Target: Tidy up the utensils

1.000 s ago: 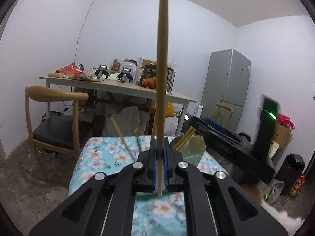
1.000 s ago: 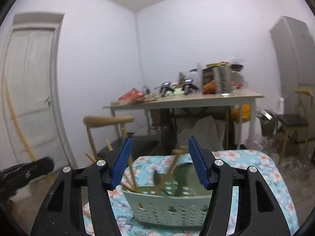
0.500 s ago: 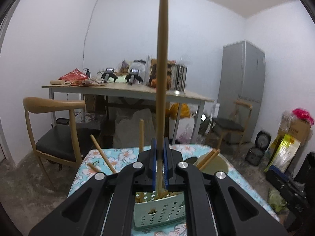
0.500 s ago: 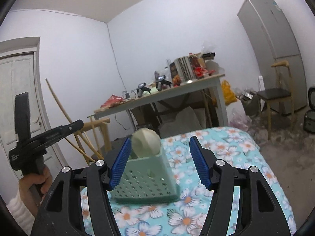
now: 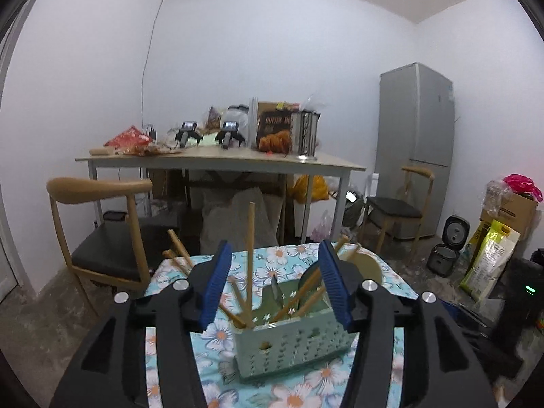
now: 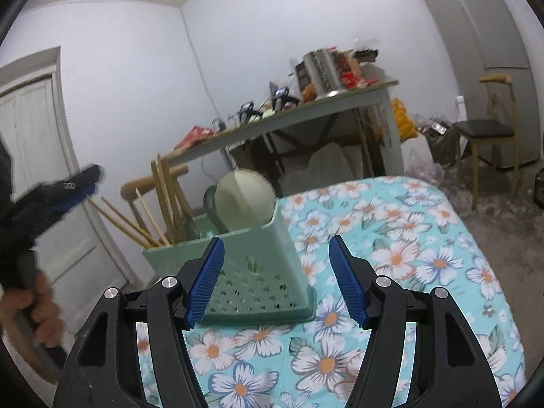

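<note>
A pale green perforated utensil caddy (image 5: 295, 340) stands on the floral tablecloth (image 5: 221, 333). My left gripper (image 5: 275, 285) hovers just behind it with its jaws opening. A long wooden chopstick (image 5: 251, 238) stands upright in the caddy between the pads, touching neither. More wooden handles (image 5: 302, 294) lean inside. In the right wrist view the caddy (image 6: 258, 238) holds a pale round ladle (image 6: 244, 202) and chopsticks (image 6: 163, 197). My right gripper (image 6: 276, 282) is low in front of the caddy, its jaws opening and pressing on nothing. The left gripper (image 6: 80, 183) shows blurred at the left.
Behind the caddy stands a long table (image 5: 221, 163) piled with packets and boxes, with wooden chairs (image 5: 98, 224) on either side. A grey fridge (image 5: 416, 142) fills the right corner, and boxes, bags and a rice cooker (image 5: 448, 251) lie on the floor. A hand (image 6: 40, 306) holds the left gripper's handle.
The left gripper has let go of the long chopstick, which now stands in the caddy, and its jaws have spread apart. The right gripper has sunk closer to the caddy.
</note>
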